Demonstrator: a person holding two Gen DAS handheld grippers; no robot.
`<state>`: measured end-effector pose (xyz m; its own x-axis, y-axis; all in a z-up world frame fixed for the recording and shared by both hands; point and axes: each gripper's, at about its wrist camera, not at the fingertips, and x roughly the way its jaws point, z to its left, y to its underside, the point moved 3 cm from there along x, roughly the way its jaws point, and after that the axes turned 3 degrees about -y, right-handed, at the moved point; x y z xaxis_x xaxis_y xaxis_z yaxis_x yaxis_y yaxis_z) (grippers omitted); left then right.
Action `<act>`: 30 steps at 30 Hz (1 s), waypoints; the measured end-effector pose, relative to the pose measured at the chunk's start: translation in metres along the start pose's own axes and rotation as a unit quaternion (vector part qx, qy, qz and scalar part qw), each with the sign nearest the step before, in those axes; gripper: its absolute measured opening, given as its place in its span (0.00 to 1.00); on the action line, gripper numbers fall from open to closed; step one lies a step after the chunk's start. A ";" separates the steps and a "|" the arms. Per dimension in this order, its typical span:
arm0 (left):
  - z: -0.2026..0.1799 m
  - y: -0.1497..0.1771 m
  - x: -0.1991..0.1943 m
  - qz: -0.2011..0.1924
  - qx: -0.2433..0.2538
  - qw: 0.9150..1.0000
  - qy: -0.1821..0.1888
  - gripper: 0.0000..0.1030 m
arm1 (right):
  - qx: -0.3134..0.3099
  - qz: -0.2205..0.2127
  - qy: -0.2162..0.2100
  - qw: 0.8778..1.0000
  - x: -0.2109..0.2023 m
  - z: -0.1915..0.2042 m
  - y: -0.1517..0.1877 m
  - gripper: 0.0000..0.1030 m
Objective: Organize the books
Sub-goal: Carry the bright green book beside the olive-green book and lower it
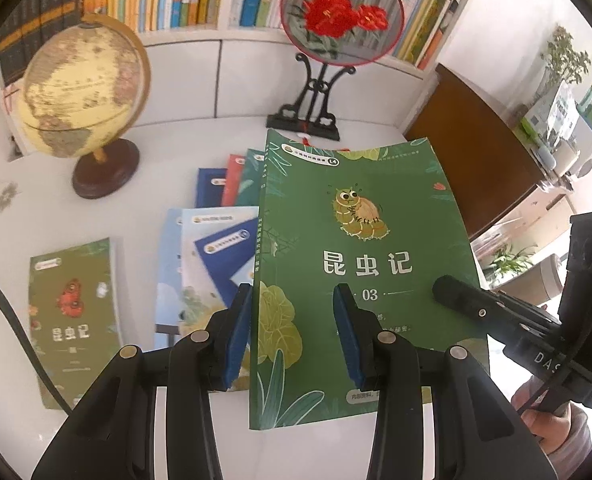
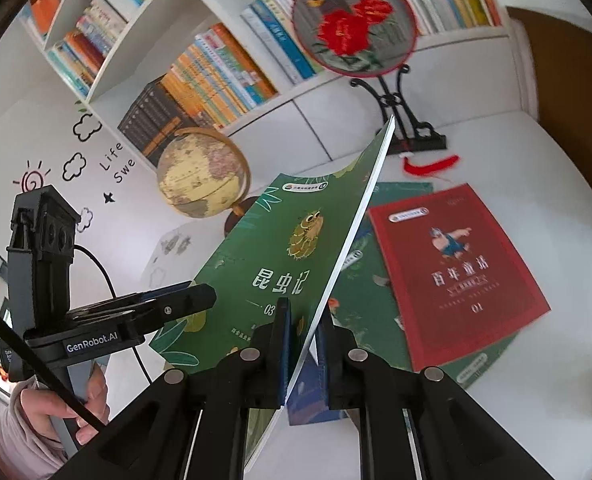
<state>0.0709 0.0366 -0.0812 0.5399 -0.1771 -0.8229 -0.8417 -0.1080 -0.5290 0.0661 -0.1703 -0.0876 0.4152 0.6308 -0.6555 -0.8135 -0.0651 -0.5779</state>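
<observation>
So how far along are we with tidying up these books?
Early, by the look of it. No neat stack shows yet. In hand: the right gripper is shut on the green book numbered 03, lifted and tilted above the table; the left gripper is open near its spine. Left: the red book, the other green book and the overlapping blue books lie scattered on the white table.
</observation>
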 end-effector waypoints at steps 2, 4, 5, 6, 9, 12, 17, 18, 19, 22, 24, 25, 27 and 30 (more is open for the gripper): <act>0.005 -0.001 -0.007 -0.007 -0.001 1.000 -0.003 0.35 | -0.007 -0.001 -0.001 1.000 0.001 0.008 -0.002 0.11; 0.012 -0.002 -0.013 -0.012 -0.004 1.000 -0.006 0.35 | -0.014 0.000 -0.001 1.000 0.003 0.016 -0.004 0.11; 0.015 -0.003 -0.016 -0.014 -0.006 1.000 -0.006 0.35 | -0.017 0.001 -0.003 1.000 0.005 0.021 -0.006 0.11; 0.017 -0.003 -0.019 -0.016 -0.005 1.000 -0.006 0.35 | -0.018 0.002 -0.002 1.000 0.006 0.024 -0.006 0.11; 0.027 -0.005 -0.027 -0.029 -0.013 0.999 -0.010 0.35 | -0.019 0.005 -0.005 1.000 0.010 0.035 -0.009 0.11; 0.037 -0.006 -0.033 -0.034 -0.018 0.999 -0.009 0.35 | -0.027 0.004 -0.005 1.000 0.013 0.047 -0.012 0.11; 0.053 -0.006 -0.044 -0.045 -0.022 0.999 -0.011 0.35 | -0.041 0.003 -0.006 0.999 0.018 0.066 -0.017 0.11; 0.057 -0.006 -0.046 -0.046 -0.023 0.999 -0.012 0.35 | -0.045 0.004 -0.006 0.999 0.020 0.071 -0.018 0.11; 0.062 -0.006 -0.048 -0.047 -0.024 0.998 -0.013 0.35 | -0.048 0.006 -0.005 0.999 0.022 0.075 -0.019 0.11; 0.076 -0.005 -0.054 -0.052 -0.031 0.998 -0.016 0.35 | -0.055 0.009 -0.006 0.998 0.030 0.088 -0.022 0.11; 0.087 -0.005 -0.059 -0.056 -0.037 0.998 -0.019 0.35 | -0.062 0.011 -0.007 0.998 0.037 0.099 -0.023 0.11; 0.095 -0.004 -0.062 -0.059 -0.039 0.997 -0.021 0.35 | -0.065 0.011 -0.008 0.998 0.039 0.103 -0.023 0.11; 0.106 -0.004 -0.066 -0.062 -0.041 0.997 -0.026 0.35 | -0.072 0.013 -0.012 0.997 0.048 0.116 -0.024 0.11; 0.126 -0.002 -0.071 -0.065 -0.048 0.996 -0.034 0.35 | -0.082 0.017 -0.017 0.996 0.061 0.133 -0.025 0.11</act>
<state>0.0352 0.1730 -0.0481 0.6409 -0.0891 -0.7625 -0.7593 -0.2200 -0.6125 0.0575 -0.0276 -0.0485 0.3721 0.6520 -0.6606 -0.7484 -0.2103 -0.6291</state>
